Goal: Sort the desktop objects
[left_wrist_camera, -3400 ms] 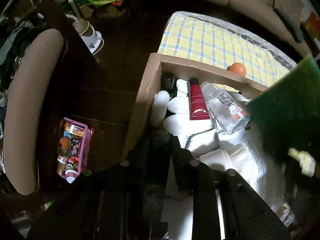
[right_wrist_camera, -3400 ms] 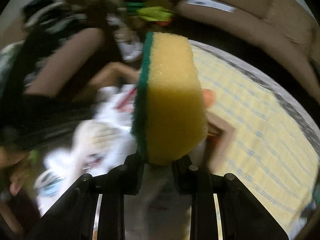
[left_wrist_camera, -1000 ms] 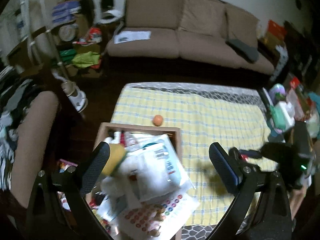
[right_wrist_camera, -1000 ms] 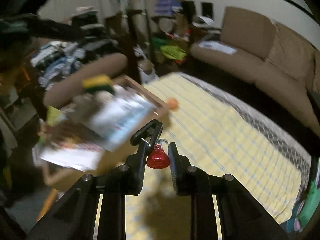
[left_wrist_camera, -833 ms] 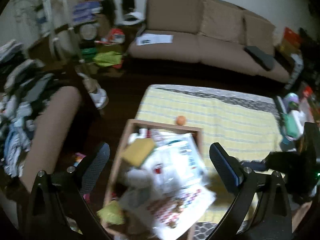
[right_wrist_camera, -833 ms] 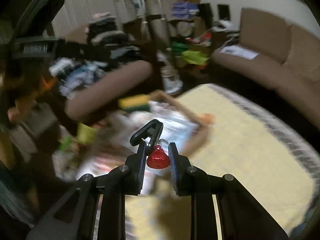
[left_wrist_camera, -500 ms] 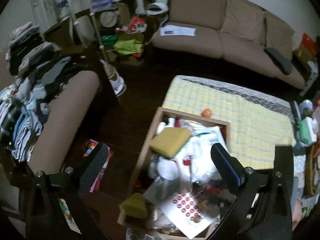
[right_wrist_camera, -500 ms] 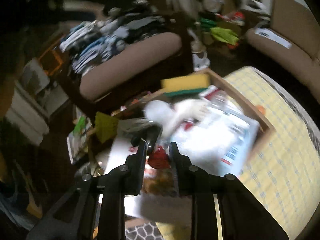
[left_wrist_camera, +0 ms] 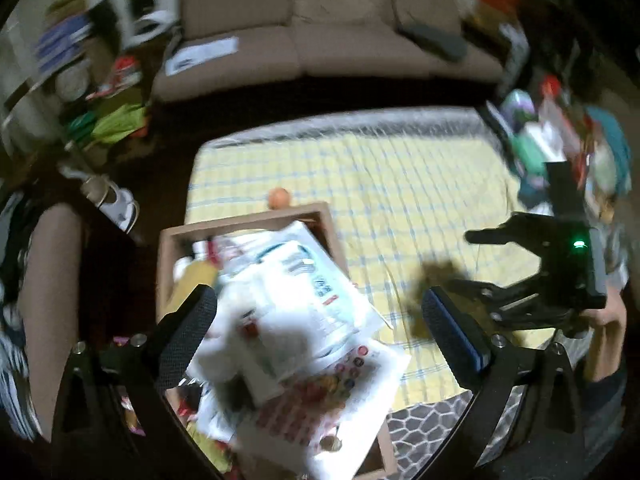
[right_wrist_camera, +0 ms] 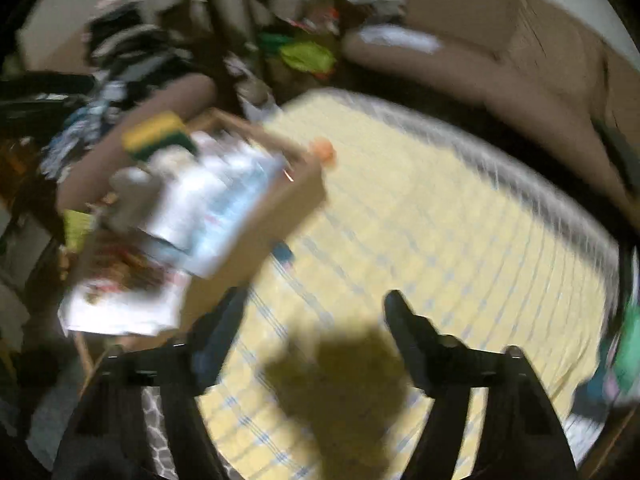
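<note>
Both frames are smeared by motion blur. The left gripper [left_wrist_camera: 320, 320] hangs with its jaws spread wide and nothing between them, above the near end of a wooden box [left_wrist_camera: 248, 222] piled with white packets, papers and a yellow-and-green sponge [right_wrist_camera: 158, 136]. The box sits at the left edge of a yellow checked cloth [left_wrist_camera: 400, 184], and a small orange ball [left_wrist_camera: 279, 197] lies on the cloth just beyond its far wall. The right gripper [right_wrist_camera: 316, 332] is also wide and empty, over bare cloth to the right of the box.
</note>
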`<state>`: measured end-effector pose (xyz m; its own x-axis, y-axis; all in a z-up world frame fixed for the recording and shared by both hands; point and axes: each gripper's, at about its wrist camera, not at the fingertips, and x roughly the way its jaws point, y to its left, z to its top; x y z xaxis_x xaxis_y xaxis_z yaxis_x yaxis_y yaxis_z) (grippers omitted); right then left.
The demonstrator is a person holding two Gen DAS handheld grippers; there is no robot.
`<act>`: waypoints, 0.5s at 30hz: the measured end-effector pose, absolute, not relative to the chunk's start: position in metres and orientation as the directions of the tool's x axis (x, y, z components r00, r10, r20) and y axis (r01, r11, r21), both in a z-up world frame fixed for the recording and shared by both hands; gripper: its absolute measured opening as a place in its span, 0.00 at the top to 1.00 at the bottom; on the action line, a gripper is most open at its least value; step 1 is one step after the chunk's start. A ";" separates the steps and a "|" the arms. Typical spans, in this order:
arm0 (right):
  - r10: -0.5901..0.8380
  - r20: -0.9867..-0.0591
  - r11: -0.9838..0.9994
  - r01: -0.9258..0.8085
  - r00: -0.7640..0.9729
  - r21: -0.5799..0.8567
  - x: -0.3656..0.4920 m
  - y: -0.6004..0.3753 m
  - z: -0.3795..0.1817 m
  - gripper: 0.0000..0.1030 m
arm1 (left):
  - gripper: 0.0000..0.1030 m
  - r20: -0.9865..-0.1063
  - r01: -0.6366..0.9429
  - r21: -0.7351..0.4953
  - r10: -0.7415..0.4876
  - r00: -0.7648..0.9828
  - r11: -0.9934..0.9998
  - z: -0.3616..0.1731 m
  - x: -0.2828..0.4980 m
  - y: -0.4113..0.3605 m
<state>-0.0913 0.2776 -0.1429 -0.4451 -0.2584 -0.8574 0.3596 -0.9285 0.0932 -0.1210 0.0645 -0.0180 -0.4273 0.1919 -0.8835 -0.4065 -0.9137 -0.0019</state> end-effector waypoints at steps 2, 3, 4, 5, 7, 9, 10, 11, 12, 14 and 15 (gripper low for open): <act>-0.253 -0.866 -0.927 0.365 -0.431 0.089 -0.092 0.262 -0.176 0.49 | 0.12 -0.907 -0.374 0.027 0.134 -0.398 -0.927 -0.038 -0.135 0.076; -0.266 -0.862 -0.916 0.391 -0.430 0.088 -0.091 0.250 -0.190 0.55 | 0.14 -0.916 -0.349 0.029 0.114 -0.384 -0.937 -0.047 -0.142 0.079; -0.282 -0.852 -0.904 0.418 -0.442 0.082 -0.088 0.240 -0.199 0.57 | 0.14 -0.919 -0.329 0.017 0.115 -0.377 -0.944 -0.053 -0.146 0.078; -0.306 -0.835 -0.892 0.445 -0.457 0.083 -0.085 0.233 -0.206 0.57 | 0.14 -0.920 -0.312 -0.008 0.130 -0.371 -0.950 -0.057 -0.150 0.078; -0.326 -0.820 -0.880 0.468 -0.471 0.081 -0.081 0.227 -0.218 0.57 | 0.14 -0.920 -0.282 -0.066 0.168 -0.354 -0.957 -0.063 -0.156 0.075; -0.315 -0.822 -0.887 0.455 -0.475 0.077 -0.082 0.227 -0.231 0.57 | 0.14 -0.920 -0.262 -0.080 0.173 -0.352 -0.962 -0.064 -0.161 0.074; -0.315 -0.823 -0.890 0.447 -0.473 0.083 -0.083 0.227 -0.239 0.57 | 0.14 -0.919 -0.254 -0.074 0.165 -0.359 -0.964 -0.065 -0.163 0.074; -0.314 -0.828 -0.891 0.446 -0.464 0.088 -0.083 0.227 -0.246 0.59 | 0.14 -0.917 -0.244 -0.065 0.154 -0.368 -0.968 -0.065 -0.164 0.075; -0.311 -0.815 -0.888 0.454 -0.489 0.066 -0.079 0.228 -0.249 0.61 | 0.14 -0.913 -0.236 -0.060 0.149 -0.379 -0.970 -0.063 -0.164 0.076; -0.301 -0.784 -0.859 0.512 -0.543 -0.024 -0.068 0.222 -0.252 0.83 | 0.10 -0.897 -0.237 -0.104 0.194 -0.396 -0.966 -0.063 -0.162 0.079; -0.295 -0.771 -0.846 0.529 -0.564 -0.064 -0.064 0.222 -0.252 0.90 | 0.05 -0.888 -0.241 -0.162 0.248 -0.387 -0.957 -0.066 -0.162 0.079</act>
